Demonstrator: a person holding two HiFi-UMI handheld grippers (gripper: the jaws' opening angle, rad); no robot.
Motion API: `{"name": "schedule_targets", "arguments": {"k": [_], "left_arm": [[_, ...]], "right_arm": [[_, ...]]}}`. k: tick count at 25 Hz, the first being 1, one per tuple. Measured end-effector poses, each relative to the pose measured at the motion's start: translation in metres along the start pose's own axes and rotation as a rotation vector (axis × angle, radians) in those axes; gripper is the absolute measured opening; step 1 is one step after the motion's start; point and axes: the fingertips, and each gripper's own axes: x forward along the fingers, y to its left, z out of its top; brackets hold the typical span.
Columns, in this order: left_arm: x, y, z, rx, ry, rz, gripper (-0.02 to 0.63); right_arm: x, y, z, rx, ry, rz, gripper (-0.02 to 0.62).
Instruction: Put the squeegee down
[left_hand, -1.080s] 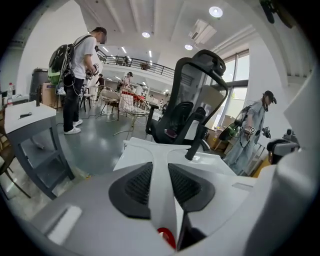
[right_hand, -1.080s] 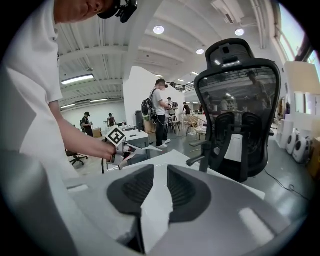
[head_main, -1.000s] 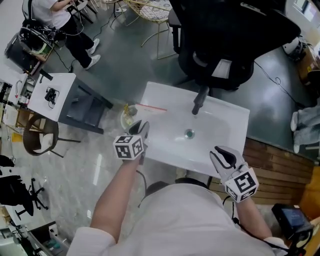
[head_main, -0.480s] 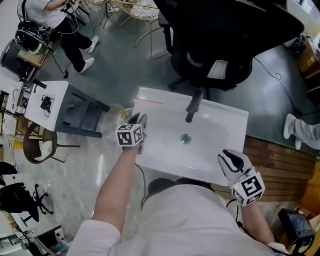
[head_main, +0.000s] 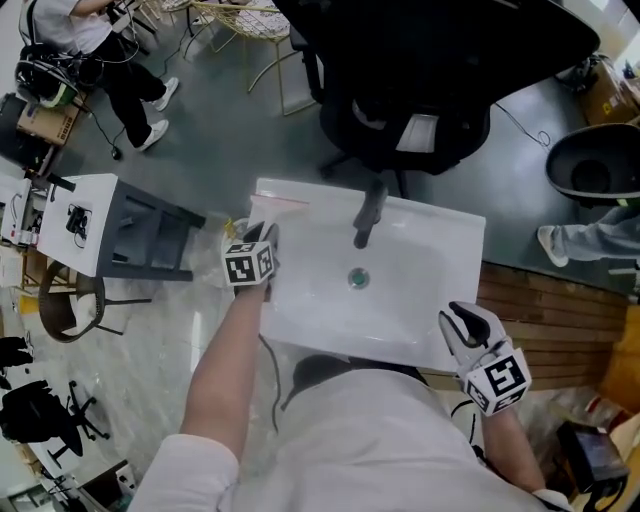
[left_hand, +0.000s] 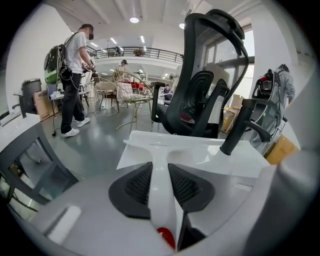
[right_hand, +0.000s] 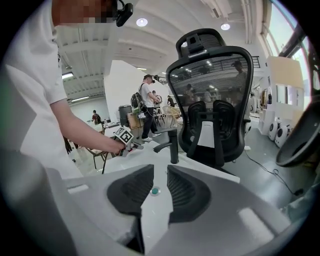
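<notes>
1. Grey floor (head_main: 230, 120) of an open workroom is seen in the head view, with a white sink (head_main: 420, 300) in the middle. A black faucet (head_main: 367, 215) is mounted at its far edge, a drain (head_main: 357, 278) is set in the basin, and a black office chair (head_main: 420, 90) is parked just behind.
2. Head view, grippers: the left tongs (head_main: 262, 235) are held over the sink's far-left corner, and the squeegee (head_main: 283, 203) is gripped in them with its blade along that corner's rim. Whether the blade is touching the rim cannot be told. The right tongs (head_main: 462, 318) are held at the sink's near-right edge, well apart from the squeegee.
3. Left gripper view: the squeegee's white handle is clamped between the two black pads (left_hand: 137, 185), with the jaws closed on it. The crossbar is pointed away over the sink's edge, and the faucet is seen to its right. A person (left_hand: 75, 75) with a backpack is seen standing at far left.
4. Right gripper view: the jaws are set to a narrow gap and nothing is held between them. The drain is seen through the gap, with the faucet and chair beyond. The left tongs are seen at left, across the sink.
</notes>
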Motion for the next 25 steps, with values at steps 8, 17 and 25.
{"name": "schedule_targets", "arguments": {"k": [8,17,25], "left_arm": [[0.007,0.003,-0.007,0.045,0.042,0.054,0.101],[0.000,0.001,-0.008,0.076,0.049,0.074,0.202],[-0.037,0.000,-0.012,0.075,0.016,0.062,0.207]], "right_arm": [[0.011,0.005,-0.002,0.007,0.017,0.034,0.084],[0.023,0.015,0.001,-0.004,0.015,0.071,0.084],[0.028,0.036,0.006,-0.028,-0.010,0.101,0.084]]}}
